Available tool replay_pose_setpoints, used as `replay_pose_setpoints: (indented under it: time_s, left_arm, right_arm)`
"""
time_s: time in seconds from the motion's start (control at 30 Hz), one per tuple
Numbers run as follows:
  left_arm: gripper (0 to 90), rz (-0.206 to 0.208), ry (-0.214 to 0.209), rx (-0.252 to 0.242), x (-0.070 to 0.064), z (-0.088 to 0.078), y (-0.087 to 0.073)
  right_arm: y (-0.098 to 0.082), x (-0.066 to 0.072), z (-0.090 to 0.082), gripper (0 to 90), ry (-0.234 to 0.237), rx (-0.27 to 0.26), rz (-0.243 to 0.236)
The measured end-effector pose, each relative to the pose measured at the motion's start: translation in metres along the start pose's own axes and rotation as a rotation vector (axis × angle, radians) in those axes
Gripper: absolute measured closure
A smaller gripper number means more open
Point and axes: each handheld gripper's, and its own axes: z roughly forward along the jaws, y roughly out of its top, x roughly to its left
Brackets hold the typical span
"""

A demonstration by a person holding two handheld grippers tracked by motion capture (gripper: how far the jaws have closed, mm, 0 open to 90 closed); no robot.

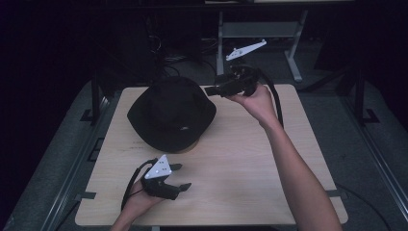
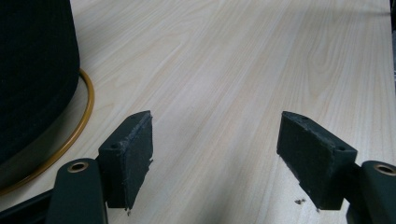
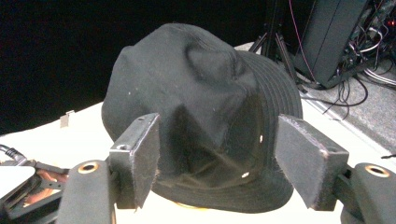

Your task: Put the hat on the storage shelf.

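Hat position: I see the black hat (image 1: 172, 113) at centre-left of the high view, on the pale wooden surface (image 1: 250, 163), crown up and brim spread around it.

What it rests on: a gold-coloured ring (image 2: 79, 126) curves out from under the hat's edge at the left of the left gripper view, so I judge the hat sits over some round base; what that base is I cannot tell.

Key relation: in the right gripper view the hat (image 3: 201, 116) lies dead ahead between my fingers, the crown rising in the gap. In the high view the right gripper (image 1: 216, 90) hangs just off the brim's upper-right edge, pointing left at it.

Nearer hand: I judge the right one nearer in reach and already aimed. The left gripper (image 1: 180, 177) sits low in the frame, below the hat and apart from it, pointing right across bare wood.

Right fingers: released, spread wide, nothing between the pads (image 3: 140, 154).

Left fingers: released too, wide apart, with wood grain showing between the pads (image 2: 135, 154).

Material: soft, dark fabric, crown dented and creased, brim ringed with stitching; I expect it to give under a pinch.

Pads: black, flat, frayed at the edges.

Long axis: none to speak of; the hat reads as nearly round.
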Motion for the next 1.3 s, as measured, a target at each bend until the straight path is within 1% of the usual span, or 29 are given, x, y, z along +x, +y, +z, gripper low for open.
replay_pose_setpoints:
  time_s: [0.07, 0.33, 0.5, 0.63, 0.87, 1.0, 1.03, 1.07, 1.17, 1.3]
  left_arm:
    - [26.4, -0.004, 0.001, -0.001, 0.001, -0.001, 0.000]
    - [26.4, -0.019, 0.005, -0.009, 0.002, -0.001, -0.001]
    - [26.2, -0.018, 0.003, -0.006, 0.002, -0.001, -0.001]
    - [26.2, -0.010, 0.005, -0.005, 0.003, -0.001, -0.001]
    - [26.1, -0.011, 0.013, 0.001, 0.004, -0.003, -0.001]
    - [25.9, -0.015, 0.015, 0.000, 0.004, -0.003, -0.001]
    - [25.9, -0.014, 0.015, 0.001, 0.004, -0.003, -0.001]
    - [25.9, -0.015, 0.015, 0.001, 0.003, -0.003, -0.001]
    - [25.8, -0.014, 0.014, 0.009, 0.004, -0.003, -0.001]
    - [25.3, -0.016, 0.019, 0.004, 0.004, -0.003, -0.002]
  right_arm:
    - [-0.004, -0.001, -0.002, 30.3, -0.003, -0.006, -0.001]
    - [-0.015, -0.006, -0.011, 28.6, -0.013, 0.002, 0.010]
    - [-0.023, -0.009, -0.016, 28.5, -0.028, 0.001, 0.013]
    - [-0.030, -0.013, -0.023, 28.4, -0.028, -0.015, 0.034]
    - [-0.041, -0.018, -0.029, 28.5, -0.040, -0.011, 0.053]
    - [-0.049, -0.020, -0.032, 28.0, -0.045, -0.002, 0.076]
    - [-0.051, -0.021, -0.033, 28.0, -0.048, -0.005, 0.066]
    - [-0.053, -0.021, -0.034, 28.0, -0.050, -0.001, 0.074]
    - [-0.059, -0.023, -0.037, 27.9, -0.056, -0.002, 0.074]
    - [-0.066, -0.024, -0.043, 27.5, -0.060, 0.001, 0.086]
